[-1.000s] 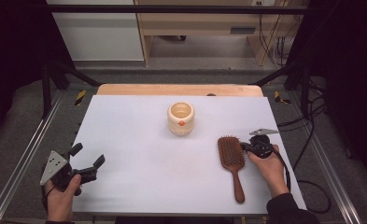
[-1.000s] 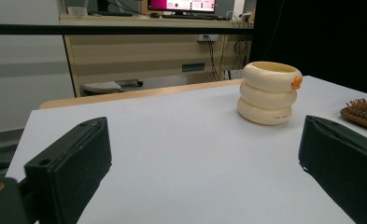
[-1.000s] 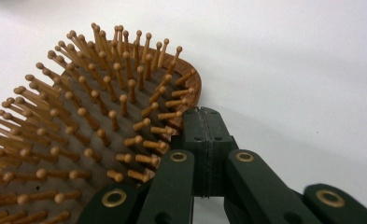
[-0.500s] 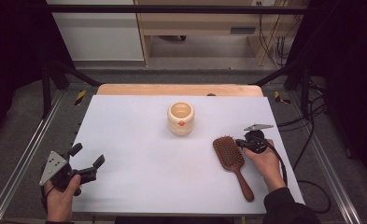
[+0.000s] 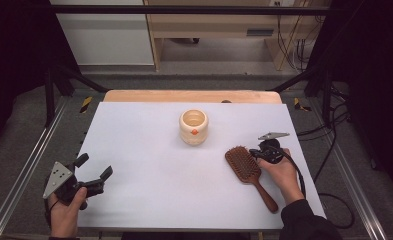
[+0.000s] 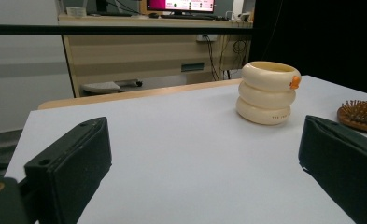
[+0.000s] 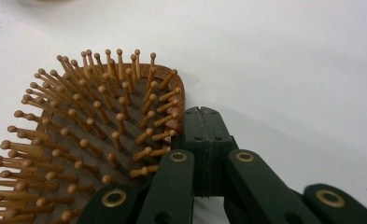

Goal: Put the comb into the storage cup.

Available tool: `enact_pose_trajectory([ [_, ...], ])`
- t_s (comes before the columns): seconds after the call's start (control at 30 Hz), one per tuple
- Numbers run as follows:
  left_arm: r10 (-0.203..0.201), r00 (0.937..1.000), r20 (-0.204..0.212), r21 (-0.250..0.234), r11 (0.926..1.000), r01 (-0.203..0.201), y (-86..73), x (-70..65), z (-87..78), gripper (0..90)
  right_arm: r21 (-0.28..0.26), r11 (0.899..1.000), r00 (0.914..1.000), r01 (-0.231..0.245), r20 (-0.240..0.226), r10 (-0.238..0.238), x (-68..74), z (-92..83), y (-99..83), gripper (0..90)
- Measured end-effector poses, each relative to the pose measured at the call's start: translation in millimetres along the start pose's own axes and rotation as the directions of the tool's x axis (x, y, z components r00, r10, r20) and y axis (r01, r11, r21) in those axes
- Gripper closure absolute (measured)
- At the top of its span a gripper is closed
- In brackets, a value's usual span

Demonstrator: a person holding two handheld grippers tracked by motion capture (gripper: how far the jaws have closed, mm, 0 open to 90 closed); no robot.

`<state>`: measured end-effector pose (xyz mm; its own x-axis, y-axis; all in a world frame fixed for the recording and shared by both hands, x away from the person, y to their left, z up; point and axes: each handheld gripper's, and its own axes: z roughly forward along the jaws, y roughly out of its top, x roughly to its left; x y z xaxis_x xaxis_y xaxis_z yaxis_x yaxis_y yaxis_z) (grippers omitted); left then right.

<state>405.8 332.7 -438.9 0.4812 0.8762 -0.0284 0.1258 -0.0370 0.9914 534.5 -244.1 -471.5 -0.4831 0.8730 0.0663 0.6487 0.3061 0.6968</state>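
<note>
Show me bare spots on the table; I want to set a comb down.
The white table is bare across its left half, between the cream ringed cup and the left tongs. The near middle is free too. It is crowded on the right around the wooden hairbrush.

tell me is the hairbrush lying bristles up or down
Bristles up. The hairbrush lies flat on the table; the right gripper view shows its wooden pins pointing upward.

- The wooden hairbrush (image 5: 248,173) lies flat on the white table's right part, bristles up.
- Its oval head (image 7: 92,140) of ball-tipped wooden pins points toward the table's far side.
- Its handle slants toward the near right edge.
</note>
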Motion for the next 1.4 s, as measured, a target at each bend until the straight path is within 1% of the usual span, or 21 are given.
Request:
enact_pose_trajectory([
  [0.13, 0.0, 1.0, 0.001, 0.001, 1.0, 0.0, -0.1, -0.2, 0.3, 2.5, -0.033, 0.999, 0.9995, -0.005, 0.031, 0.006, -1.3, -4.8, 0.2, 90.0],
  [0.23, 0.002, 1.0, -0.001, 0.004, 1.0, -0.002, -0.7, 0.2, -0.1, 2.5, -0.072, 0.997, 0.9982, -0.02, 0.055, 0.024, -4.1, -14.5, 1.4, 90.0],
  [0.37, -0.01, 0.9999, -0.012, 0.0, 1.0, 0.01, -0.5, 2.4, -1.1, 2.7, -0.109, 0.994, 0.9974, -0.023, 0.065, 0.03, -4.2, -29.1, 0.4, 90.0],
  [0.4, -0.01, 0.9999, -0.013, 0.001, 0.9999, 0.01, -0.5, 2.4, -1.1, 2.7, -0.127, 0.991, 0.9971, -0.03, 0.065, 0.039, -1.8, -37.7, -1.1, 90.0],
  [0.47, -0.009, 0.9998, -0.016, 0.001, 1.0, 0.009, -0.3, 2.1, -1.4, 2.7, -0.133, 0.99, 0.997, -0.035, 0.063, 0.044, -0.9, -40.7, -2.2, 90.0],
  [0.53, -0.002, 0.9997, -0.022, 0.0, 1.0, 0.002, 0.2, 1.4, -1.7, 2.7, -0.153, 0.988, 0.997, -0.033, 0.064, 0.043, 4.4, -49.2, -9.6, 90.0],
  [0.6, -0.004, 0.9997, -0.023, 0.0, 1.0, 0.004, 0.2, 1.2, -1.3, 2.7, -0.159, 0.987, 0.9971, -0.031, 0.063, 0.041, 5.7, -50.7, -11.7, 90.0],
  [0.77, -0.003, 0.9997, -0.025, -0.001, 1.0, 0.003, -0.4, 1.6, -2.3, 2.7, -0.175, 0.984, 0.9976, -0.029, 0.057, 0.04, 15.8, -59.1, -27.2, 90.0],
  [0.87, -0.016, 0.9994, -0.032, -0.007, 0.9998, 0.016, -0.6, 3.6, -3.2, 2.7, -0.182, 0.983, 0.9976, -0.028, 0.057, 0.039, 20.0, -62.2, -35.0, 89.9],
  [0.9, -0.017, 0.9991, -0.04, -0.009, 0.9998, 0.016, -0.3, 4.4, -3.6, 2.7, -0.188, 0.982, 0.9975, -0.03, 0.057, 0.041, 21.0, -63.7, -37.0, 89.6],
  [1.03, -0.017, 0.9989, -0.045, -0.01, 0.9998, 0.017, 0.1, 4.2, -4.0, 2.7, -0.2, 0.979, 0.9972, -0.027, 0.063, 0.04, 25.6, -70.1, -44.5, 87.6],
  [1.07, -0.017, 0.9989, -0.044, -0.011, 0.9998, 0.016, 0.4, 3.9, -3.9, 2.7, -0.198, 0.98, 0.9975, -0.025, 0.06, 0.038, 27.2, -71.2, -46.5, 86.8],
  [1.13, -0.014, 0.999, -0.042, -0.008, 0.9999, 0.014, 0.4, 2.8, -2.6, 2.7, -0.2, 0.98, 0.9971, -0.011, 0.071, 0.026, 30.9, -73.6, -50.8, 85.3],
  [1.17, -0.014, 0.9993, -0.034, -0.005, 0.9999, 0.014, 0.2, 2.1, -1.6, 2.7, -0.198, 0.98, 0.9971, -0.003, 0.074, 0.018, 33.6, -75.4, -53.0, 84.2],
  [1.2, -0.013, 0.9994, -0.032, -0.005, 0.9999, 0.013, 0.1, 1.2, -1.0, 2.6, -0.204, 0.979, 0.9965, 0.018, 0.084, 0.0, 38.0, -80.2, -56.8, 79.9],
  [1.23, -0.011, 0.9995, -0.031, -0.004, 0.9999, 0.011, 0.0, 0.7, -0.8, 2.6, -0.204, 0.979, 0.9965, 0.018, 0.084, 0.0, 38.0, -80.2, -56.8, 79.9],
  [1.27, -0.005, 0.9996, -0.029, -0.001, 1.0, 0.005, -0.2, 0.2, -0.6, 2.6, -0.205, 0.978, 0.9965, 0.021, 0.084, -0.004, 39.7, -82.6, -58.0, 77.8],
  [1.3, -0.004, 0.9996, -0.028, 0.001, 1.0, 0.004, -0.4, -0.1, -0.5, 2.6, -0.208, 0.978, 0.9953, 0.034, 0.096, -0.014, 41.9, -86.6, -59.9, 74.8],
  [1.33, -0.004, 0.9996, -0.027, 0.002, 1.0, 0.004, -0.6, -0.1, -0.5, 2.6, -0.212, 0.977, 0.9946, 0.037, 0.103, -0.015, 43.5, -89.9, -61.4, 71.8],
  [1.4, -0.008, 0.9996, -0.029, 0.001, 1.0, 0.008, -0.8, 0.6, -0.7, 2.6, -0.216, 0.976, 0.9946, 0.024, 0.104, -0.001, 46.8, -95.7, -64.4, 66.3],
])
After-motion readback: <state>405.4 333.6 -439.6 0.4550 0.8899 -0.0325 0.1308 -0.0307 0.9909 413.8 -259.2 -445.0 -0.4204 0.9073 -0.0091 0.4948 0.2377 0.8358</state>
